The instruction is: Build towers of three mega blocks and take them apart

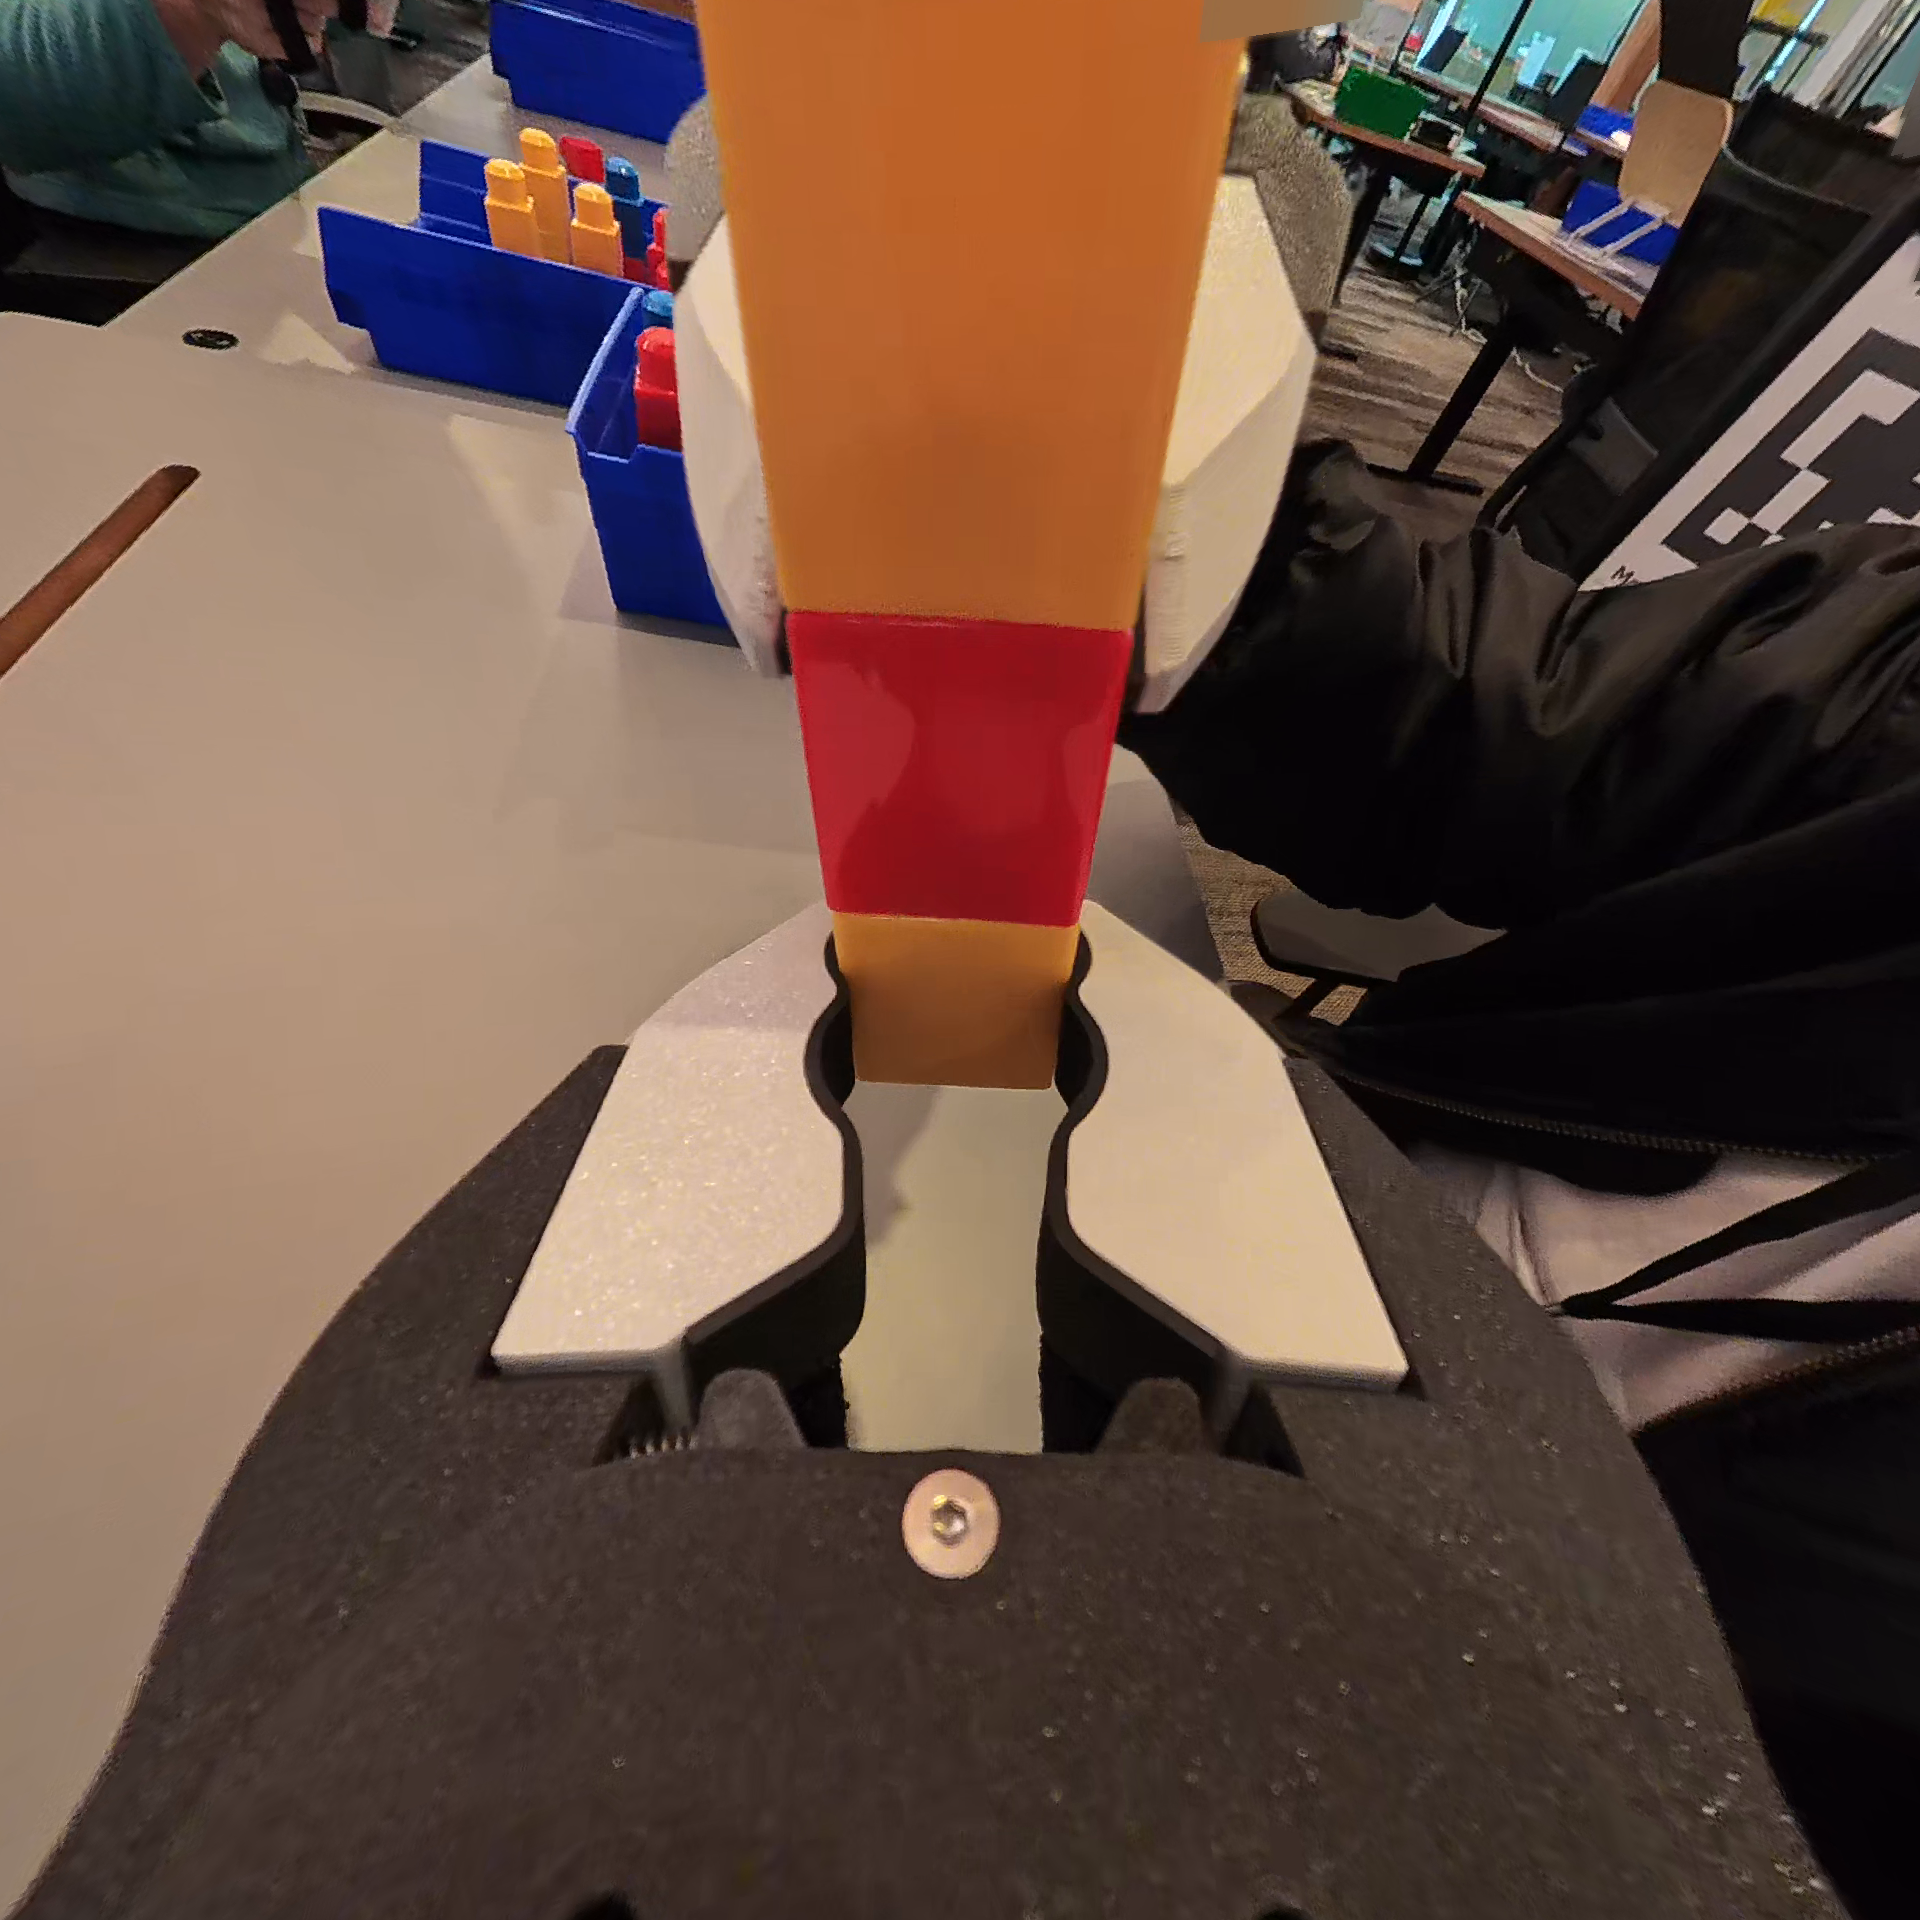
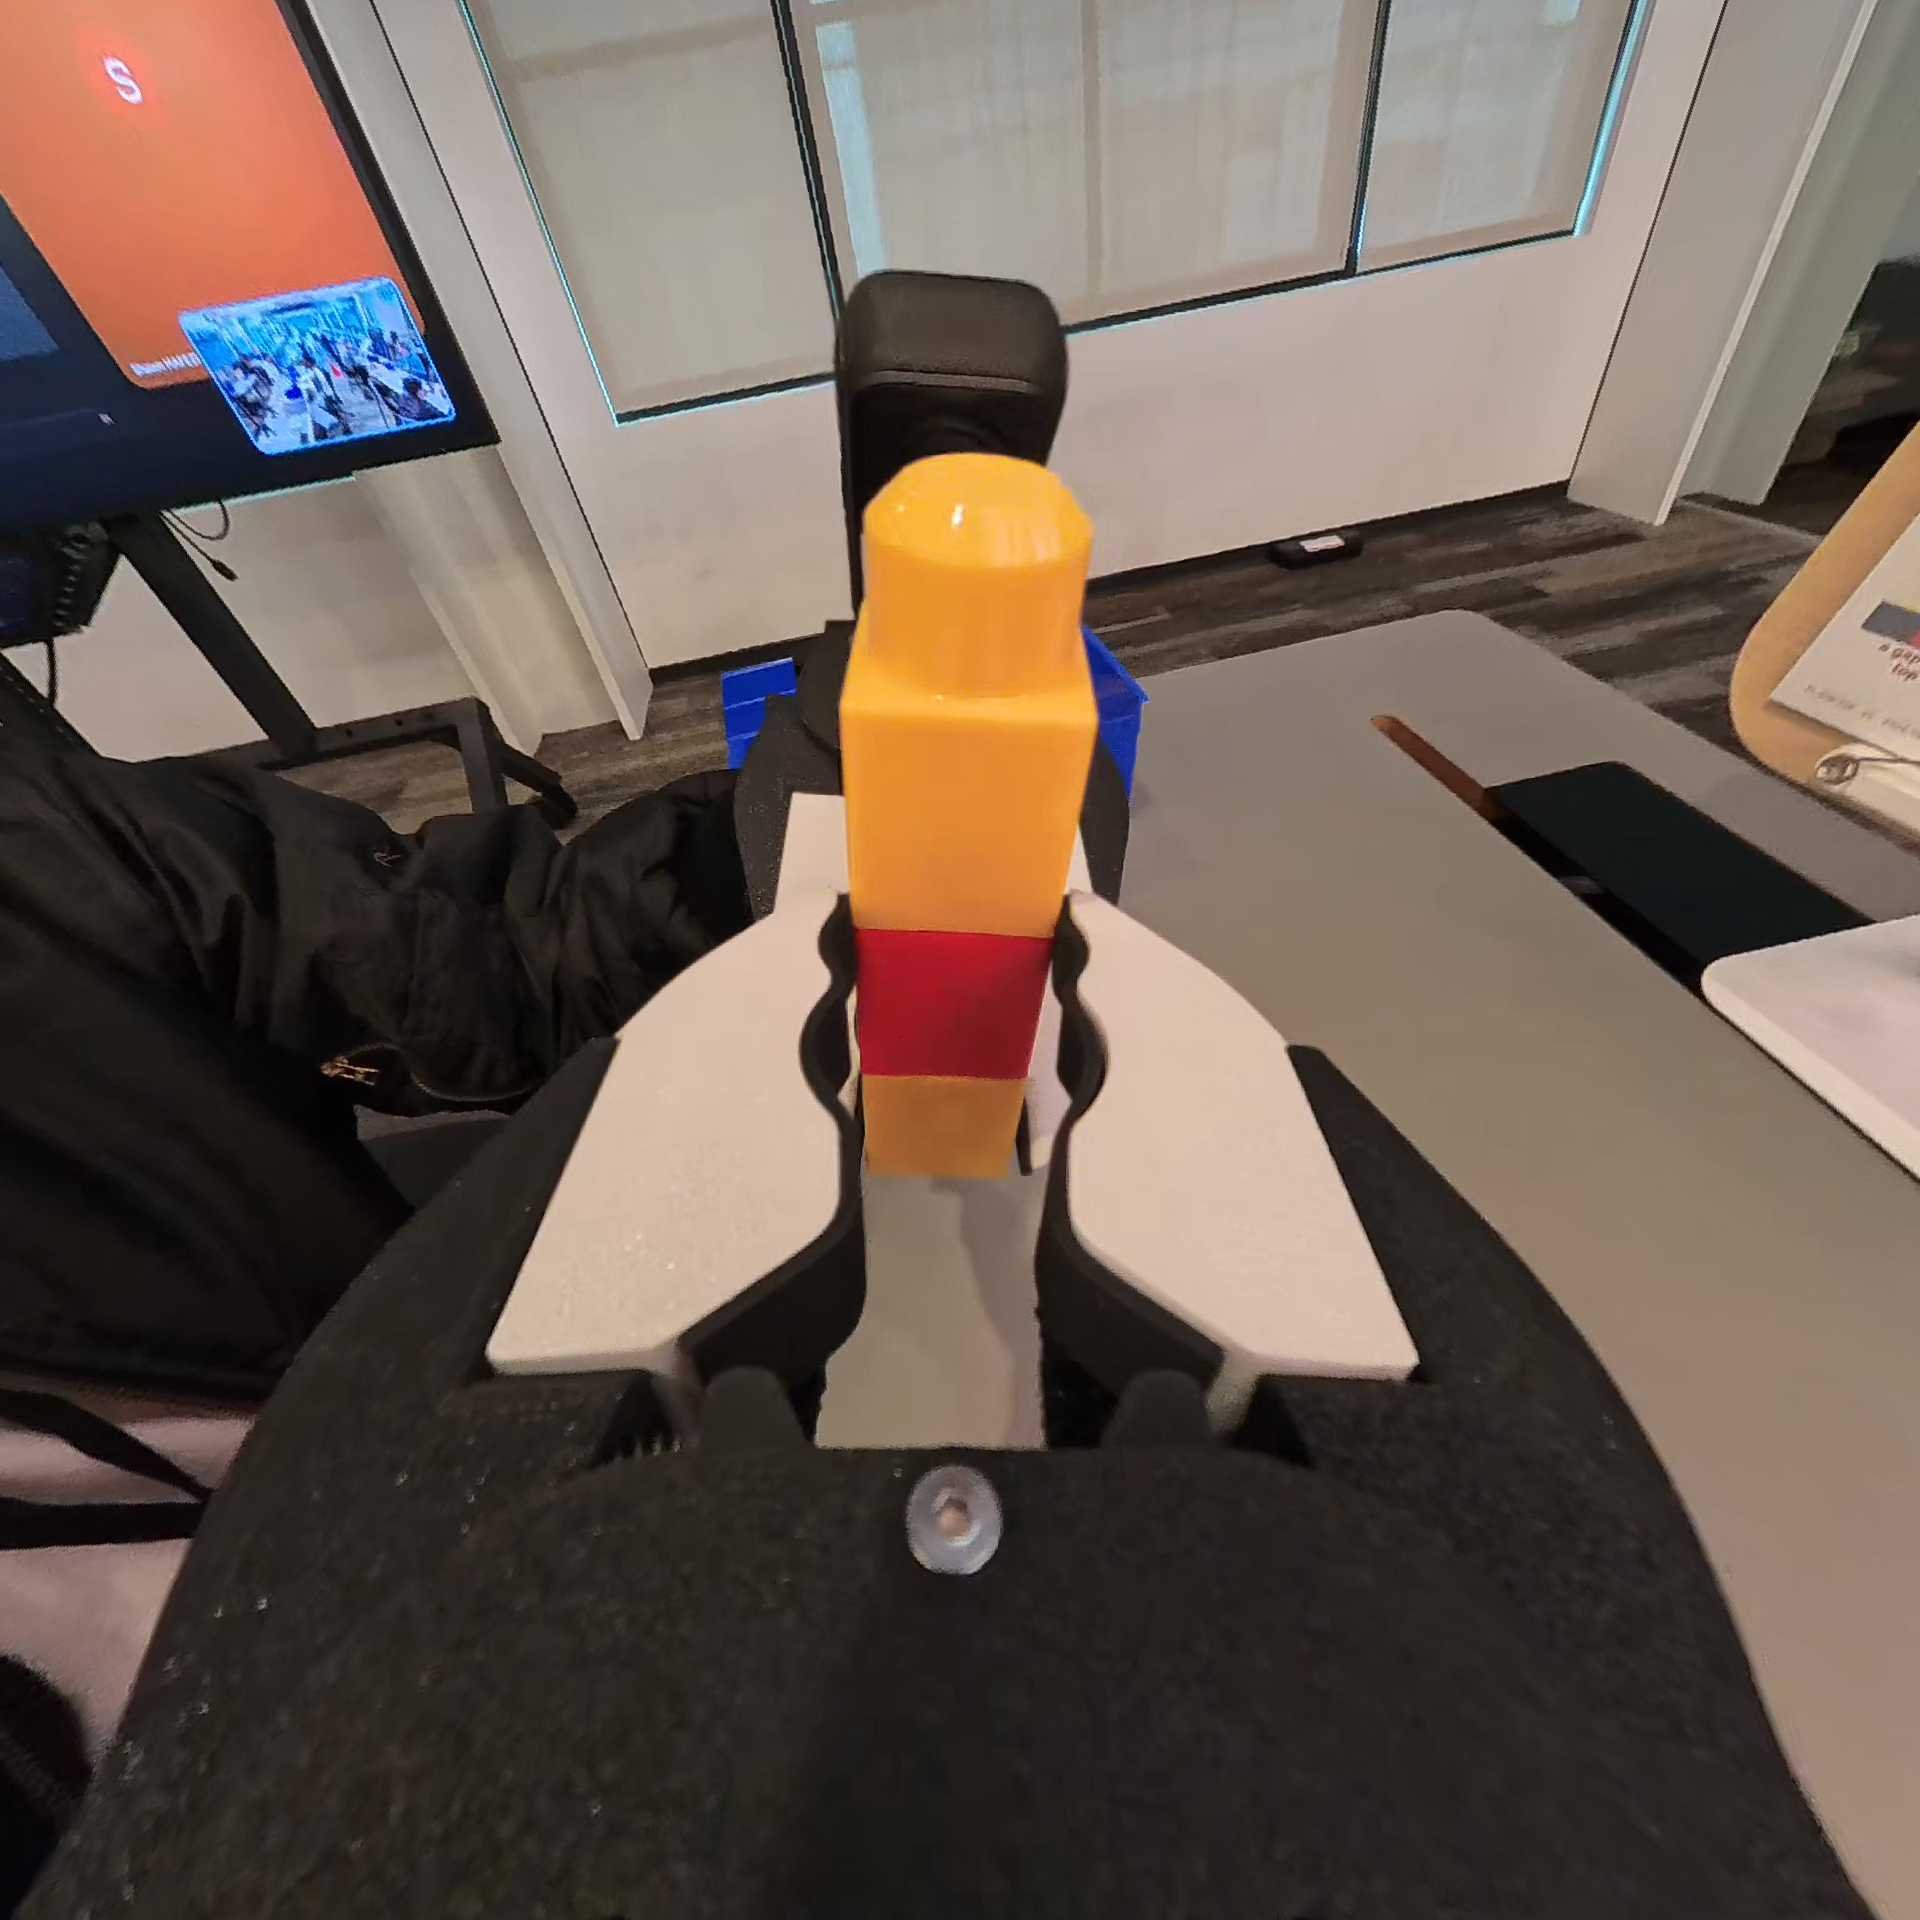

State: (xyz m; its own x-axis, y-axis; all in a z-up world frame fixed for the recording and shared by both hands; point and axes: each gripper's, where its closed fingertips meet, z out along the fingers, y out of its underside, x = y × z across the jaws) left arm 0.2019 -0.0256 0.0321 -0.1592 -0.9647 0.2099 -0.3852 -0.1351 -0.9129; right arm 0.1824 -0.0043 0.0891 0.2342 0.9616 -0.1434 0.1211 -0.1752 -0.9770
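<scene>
A tower of three mega blocks stands between both grippers: a yellow block at the bottom (image 1: 951,1003), a red block (image 1: 956,769) in the middle and a yellow block on top (image 1: 966,312). My left gripper (image 1: 956,1008) is shut on the bottom yellow block. My right gripper (image 2: 951,997) is shut on the tower from the opposite side, its tips beside the red block (image 2: 945,1003), under the top yellow block (image 2: 966,769). The right gripper's white fingers (image 1: 1216,468) show behind the tower in the left wrist view. I cannot tell if the tower touches the grey table (image 1: 312,831).
Blue bins (image 1: 468,281) holding yellow, red and blue blocks stand at the far left of the table, one closer (image 1: 634,499). A black jacket (image 1: 1558,727) lies at the table's right edge. A person's teal sleeve (image 1: 125,125) is far left. A large screen (image 2: 208,208) stands beyond.
</scene>
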